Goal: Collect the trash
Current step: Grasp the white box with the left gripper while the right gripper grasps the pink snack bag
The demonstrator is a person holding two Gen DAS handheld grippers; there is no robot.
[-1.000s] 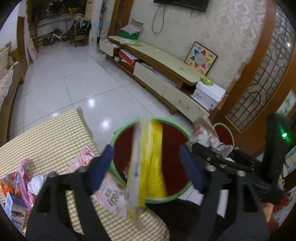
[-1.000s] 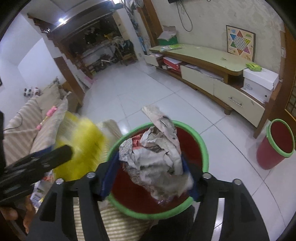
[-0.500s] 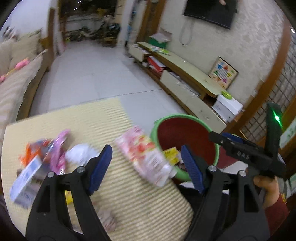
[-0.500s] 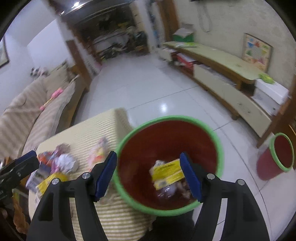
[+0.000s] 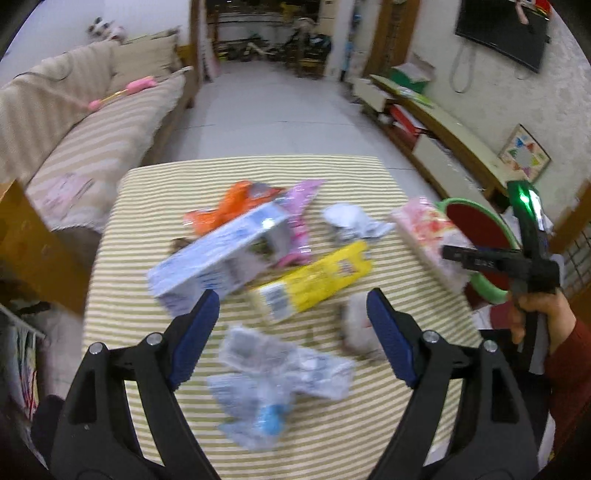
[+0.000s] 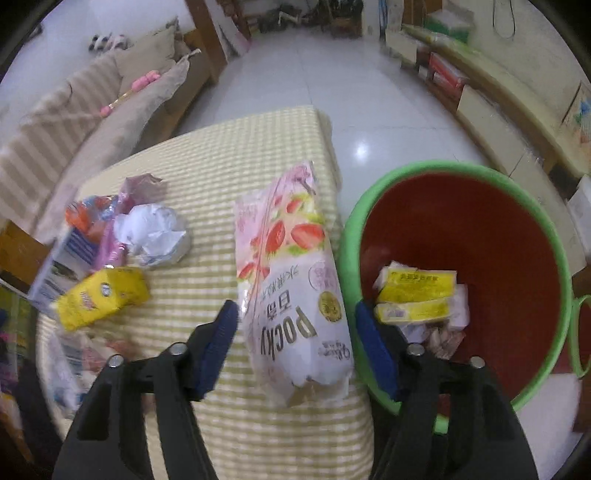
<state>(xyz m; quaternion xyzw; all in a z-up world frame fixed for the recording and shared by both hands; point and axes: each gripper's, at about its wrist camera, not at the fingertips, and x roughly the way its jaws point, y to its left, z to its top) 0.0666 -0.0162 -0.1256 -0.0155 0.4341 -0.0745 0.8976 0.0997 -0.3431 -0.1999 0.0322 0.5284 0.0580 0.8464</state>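
Beside the red plastic bin with a green rim (image 6: 458,236), a glossy pink strawberry-print film wrapper (image 6: 291,280) lies on matt, woven yellow-striped cloth (image 6: 229,162); crumpled white paper (image 6: 155,236) lies farther off.

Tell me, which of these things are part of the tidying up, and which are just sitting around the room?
Part of the job: Pocky bag, yellow packet, crumpled white paper, blue-white carton, clear wrapper, red bin, right gripper closing around the bag.

Just lying about: sofa, pink toy, television.

1 red bin (image 6: 480,206), 1 Pocky bag (image 6: 295,288), 2 yellow packs (image 6: 417,295) inside.
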